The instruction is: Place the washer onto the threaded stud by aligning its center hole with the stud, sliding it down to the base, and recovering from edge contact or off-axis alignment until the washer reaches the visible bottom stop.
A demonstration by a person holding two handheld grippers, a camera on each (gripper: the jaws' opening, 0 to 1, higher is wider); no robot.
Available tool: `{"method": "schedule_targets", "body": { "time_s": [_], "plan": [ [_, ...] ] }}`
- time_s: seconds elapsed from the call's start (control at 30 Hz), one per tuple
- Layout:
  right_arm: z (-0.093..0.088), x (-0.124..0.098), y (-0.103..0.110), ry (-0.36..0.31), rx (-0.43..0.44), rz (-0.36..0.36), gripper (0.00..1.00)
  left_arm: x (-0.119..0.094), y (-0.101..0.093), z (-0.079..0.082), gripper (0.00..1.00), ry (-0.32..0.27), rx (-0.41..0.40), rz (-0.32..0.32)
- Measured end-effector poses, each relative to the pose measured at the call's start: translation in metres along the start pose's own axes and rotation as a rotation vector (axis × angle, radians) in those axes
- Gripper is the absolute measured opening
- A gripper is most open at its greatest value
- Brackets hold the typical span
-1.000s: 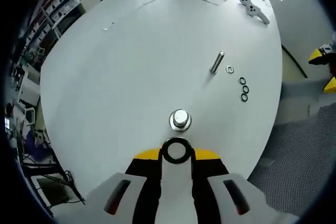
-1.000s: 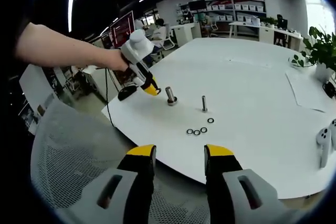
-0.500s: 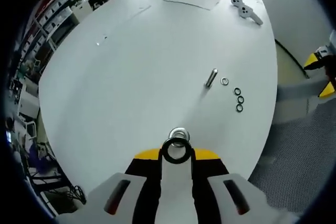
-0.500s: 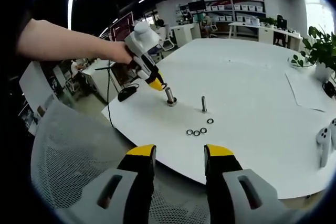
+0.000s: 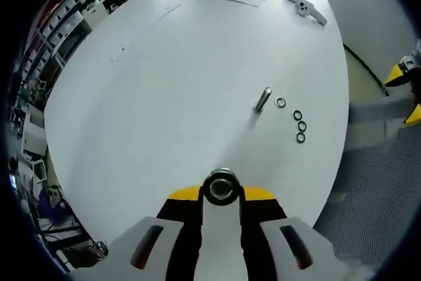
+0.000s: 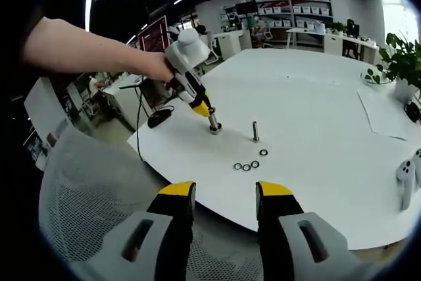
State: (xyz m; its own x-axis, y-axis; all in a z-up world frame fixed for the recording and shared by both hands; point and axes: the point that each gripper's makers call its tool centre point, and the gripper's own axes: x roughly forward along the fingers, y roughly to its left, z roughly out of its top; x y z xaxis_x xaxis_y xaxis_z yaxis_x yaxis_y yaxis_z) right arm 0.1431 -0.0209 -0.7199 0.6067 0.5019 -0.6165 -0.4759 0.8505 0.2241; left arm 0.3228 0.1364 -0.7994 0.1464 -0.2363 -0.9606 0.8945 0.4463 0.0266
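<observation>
The left gripper (image 5: 222,192), clamped on the washer (image 5: 221,187), has moved in over the threaded stud (image 6: 214,120) — the stud's top now fills the washer's hole, so alignment looks close and lowering comes next. The right gripper (image 6: 223,195) hangs back, jaws apart. On the white table (image 5: 171,83) lie 4 spare washers (image 5: 296,123) beside a second stud (image 5: 262,99) — office shelving beyond.

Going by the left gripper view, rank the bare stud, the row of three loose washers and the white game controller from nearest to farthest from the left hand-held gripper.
Measured from the left hand-held gripper, which holds a washer:
1. Bare stud, mid-table, right of centre.
2. Three loose washers, just right of the stud near the table edge; close to the stud's range, hard to separate.
3. Game controller, far end of the table.
</observation>
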Motion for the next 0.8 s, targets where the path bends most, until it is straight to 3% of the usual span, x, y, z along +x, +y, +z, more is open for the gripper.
{"method": "schedule_targets", "body": {
  "time_s": [0.8],
  "plan": [
    [-0.002, 0.0, -0.001, 0.008, -0.003, -0.004, 0.38, 0.029, 0.001, -0.008, 0.19, 0.073, 0.048, -0.002]
  ]
}}
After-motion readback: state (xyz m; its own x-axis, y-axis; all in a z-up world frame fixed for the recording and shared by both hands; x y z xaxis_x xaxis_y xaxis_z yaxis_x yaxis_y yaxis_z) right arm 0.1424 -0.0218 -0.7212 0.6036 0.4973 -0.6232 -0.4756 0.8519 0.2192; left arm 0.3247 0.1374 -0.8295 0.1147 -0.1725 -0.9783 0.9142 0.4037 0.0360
